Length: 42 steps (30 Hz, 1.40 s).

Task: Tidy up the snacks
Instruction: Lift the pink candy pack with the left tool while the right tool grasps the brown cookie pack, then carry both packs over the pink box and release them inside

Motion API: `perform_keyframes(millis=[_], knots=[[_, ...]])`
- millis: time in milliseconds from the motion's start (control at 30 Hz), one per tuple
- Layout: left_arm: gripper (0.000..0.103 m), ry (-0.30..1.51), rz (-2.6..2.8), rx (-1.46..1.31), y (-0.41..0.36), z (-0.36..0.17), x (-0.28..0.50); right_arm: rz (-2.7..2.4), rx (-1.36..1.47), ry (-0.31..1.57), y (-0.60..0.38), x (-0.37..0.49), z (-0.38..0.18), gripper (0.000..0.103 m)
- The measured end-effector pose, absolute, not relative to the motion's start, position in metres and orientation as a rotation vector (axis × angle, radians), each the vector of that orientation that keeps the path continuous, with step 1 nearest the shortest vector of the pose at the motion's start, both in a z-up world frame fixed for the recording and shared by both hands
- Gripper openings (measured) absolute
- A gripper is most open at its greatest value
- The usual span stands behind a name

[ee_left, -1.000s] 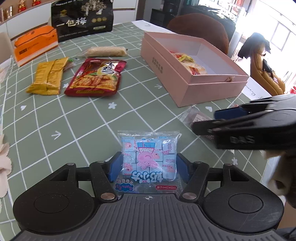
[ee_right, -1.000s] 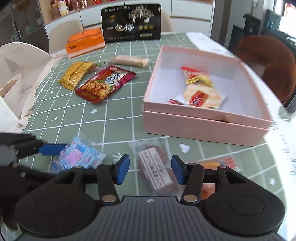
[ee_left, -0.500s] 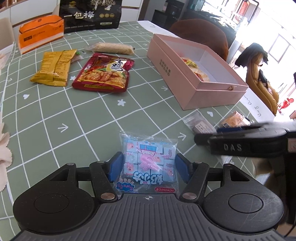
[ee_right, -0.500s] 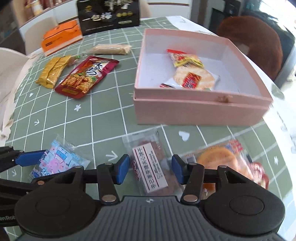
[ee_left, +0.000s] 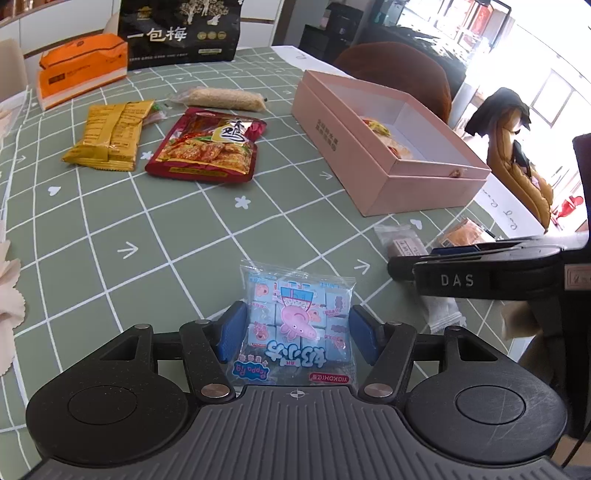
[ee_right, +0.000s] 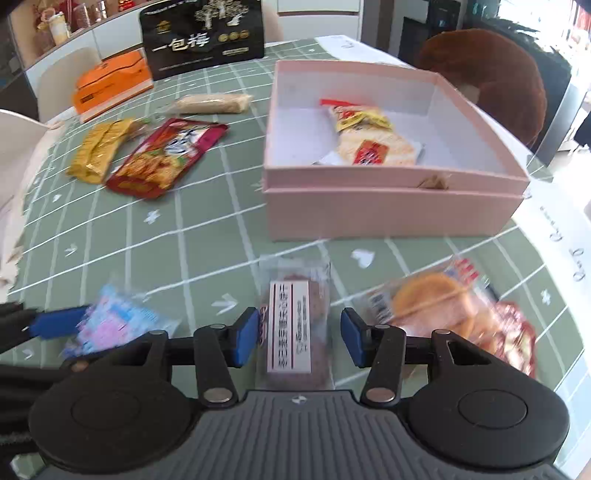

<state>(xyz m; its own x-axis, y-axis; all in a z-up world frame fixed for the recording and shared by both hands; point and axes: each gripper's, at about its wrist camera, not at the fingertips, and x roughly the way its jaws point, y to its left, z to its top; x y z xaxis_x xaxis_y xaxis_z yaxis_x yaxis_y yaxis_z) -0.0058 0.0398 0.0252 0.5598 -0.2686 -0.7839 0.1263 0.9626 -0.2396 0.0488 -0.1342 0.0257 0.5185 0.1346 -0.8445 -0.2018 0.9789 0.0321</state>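
A blue Peppa Pig candy pack (ee_left: 295,317) sits between my left gripper's (ee_left: 298,332) blue pads, which touch both its sides. The right wrist view shows this pack (ee_right: 110,325), blurred, at the lower left beside one left fingertip. My right gripper (ee_right: 299,339) straddles a clear-wrapped brown cake with a white label (ee_right: 295,325) lying on the green checked tablecloth. Its jaws are closing, with gaps still showing on either side of the wrapper. Beyond both stands the open pink box (ee_right: 388,214) holding rice cracker packs (ee_right: 369,144).
A red pouch (ee_left: 207,147), a yellow pack (ee_left: 107,140) and a beige bar (ee_left: 221,98) lie at the far left. An orange carton (ee_left: 81,74) and black bag (ee_left: 181,33) stand behind. An orange pastry pack (ee_right: 432,306) lies right of the right gripper. The table edge is near right.
The right gripper has rolled and come lower over the brown cake, which now lies straight and deeper between its fingers. The blue pack has kept its place in the left gripper.
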Motion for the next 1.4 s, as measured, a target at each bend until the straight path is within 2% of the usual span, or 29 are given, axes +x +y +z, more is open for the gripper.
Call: perform_keyframes(millis=[33, 67, 167, 433, 600, 667, 700, 733, 967, 1100, 1233, 1333, 1400], knots=[[0.067, 0.948, -0.234, -0.162, 0.040, 0.025, -0.006, 0.208, -0.078, 1.013, -0.135, 0.051, 0.026, 0.048], [0.067, 0.947, -0.235, -0.163, 0.040, 0.025, -0.006, 0.218, -0.084, 1.019, -0.135, 0.051, 0.027, 0.039], [0.067, 0.945, -0.236, -0.167, 0.041, 0.025, -0.007, 0.262, -0.086, 1.034, -0.138, 0.044, 0.030, 0.037], [0.067, 0.938, -0.228, -0.137, 0.036, 0.025, -0.009, 0.314, -0.093, 1.031, -0.150, 0.012, 0.030, 0.038], [0.067, 0.937, -0.226, -0.134, 0.036, 0.025, -0.010, 0.296, -0.130, 1.001, -0.154, 0.004, 0.028, 0.048], [0.067, 0.940, -0.224, -0.134, 0.035, 0.025, -0.010, 0.289, -0.130, 1.008, -0.152, 0.006, 0.029, 0.048], [0.068, 0.941, -0.224, -0.131, 0.035, 0.025, -0.010, 0.295, -0.138, 1.015, -0.151, 0.007, 0.029, 0.040], [0.068, 0.942, -0.224, -0.126, 0.034, 0.025, -0.010, 0.311, -0.144, 1.023, -0.149, 0.006, 0.031, 0.038], [0.068, 0.932, -0.252, -0.057, 0.026, 0.024, -0.018, 0.339, -0.108, 0.987, -0.164, -0.009, 0.063, 0.038], [0.064, 0.905, -0.231, -0.090, 0.019, 0.029, -0.022, 0.309, -0.052, 0.951, -0.192, -0.009, 0.085, 0.038], [0.064, 0.758, -0.307, -0.187, 0.012, 0.082, 0.008, 0.280, 0.024, 0.901, -0.221, 0.006, 0.116, 0.038], [0.064, 0.615, -0.348, -0.210, 0.001, 0.143, 0.051, 0.277, 0.022, 0.766, -0.238, 0.034, 0.170, 0.038], [0.064, 0.604, -0.398, -0.282, -0.007, 0.164, 0.089, 0.270, 0.018, 0.696, -0.247, 0.062, 0.204, 0.038]])
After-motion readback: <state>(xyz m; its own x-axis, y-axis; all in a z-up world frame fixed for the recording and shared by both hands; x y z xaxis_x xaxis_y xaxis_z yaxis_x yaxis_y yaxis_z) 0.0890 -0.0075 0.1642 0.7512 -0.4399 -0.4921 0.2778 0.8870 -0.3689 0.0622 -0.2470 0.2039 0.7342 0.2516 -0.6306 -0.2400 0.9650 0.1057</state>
